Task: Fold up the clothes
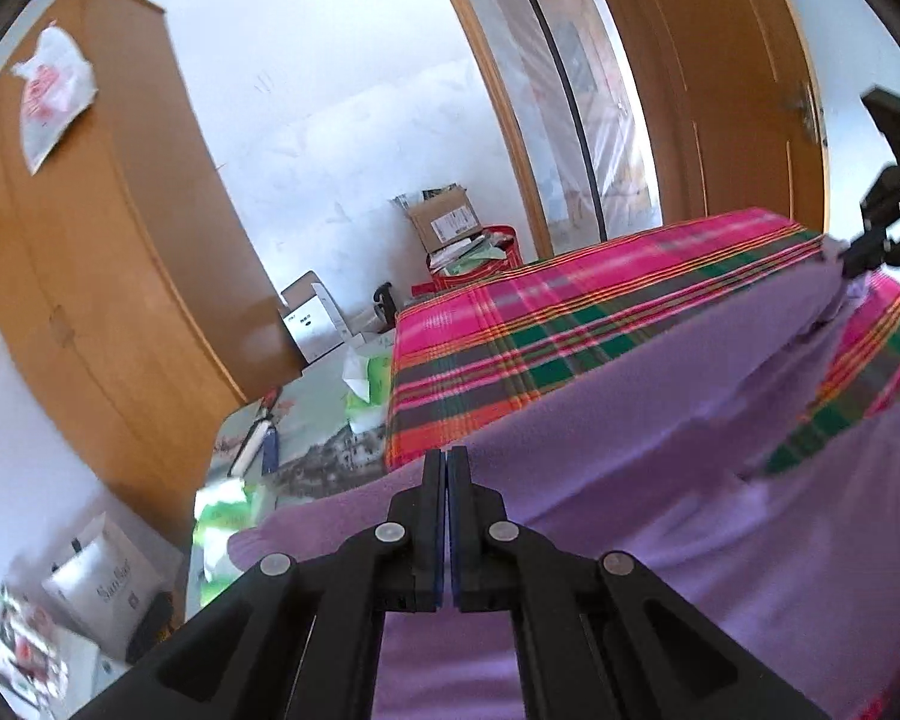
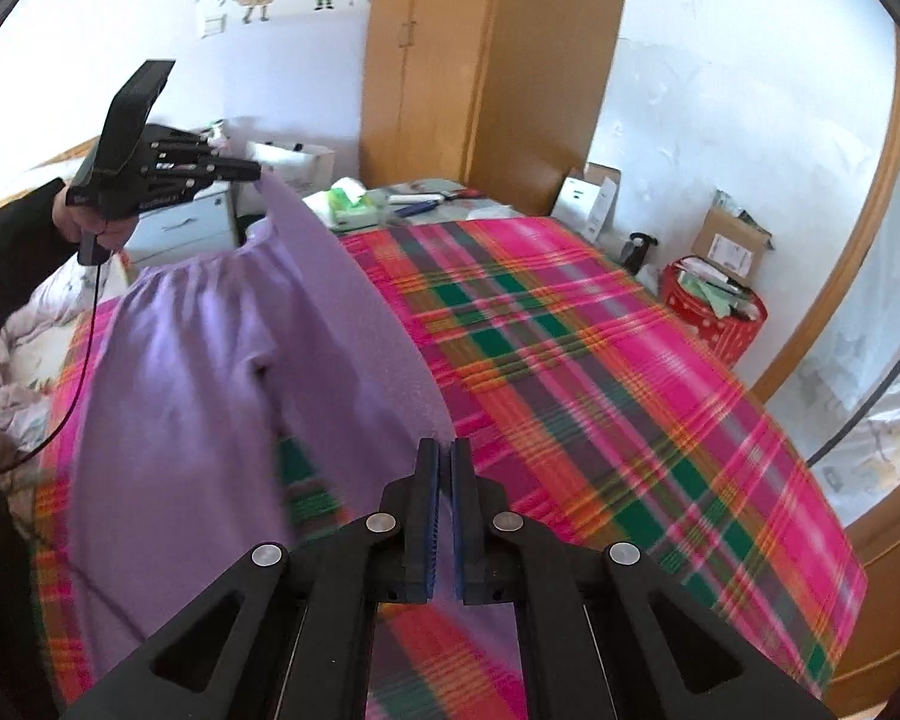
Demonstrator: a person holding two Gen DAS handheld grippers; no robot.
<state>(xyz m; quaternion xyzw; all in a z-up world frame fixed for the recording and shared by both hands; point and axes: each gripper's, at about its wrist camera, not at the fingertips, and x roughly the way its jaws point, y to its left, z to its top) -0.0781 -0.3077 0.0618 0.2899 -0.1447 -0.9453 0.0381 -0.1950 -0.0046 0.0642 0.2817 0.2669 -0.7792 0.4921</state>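
**Bright daylight, fisheye warp, motion smear**

Both views are bright and evenly lit by daylight; the white wall (image 1: pixel 330 120) is nearly blown out and the glass door (image 2: pixel 870 372) glows pale. Shadows are soft and weak. Fisheye bending curves the wardrobe (image 1: pixel 90 240) and door frame (image 1: pixel 486 90), with black vignette at the corners. The plaid cover (image 2: pixel 600 360) smears along its stripes near the lower edge, and the boxes (image 1: pixel 102 588) on the floor are blurred.
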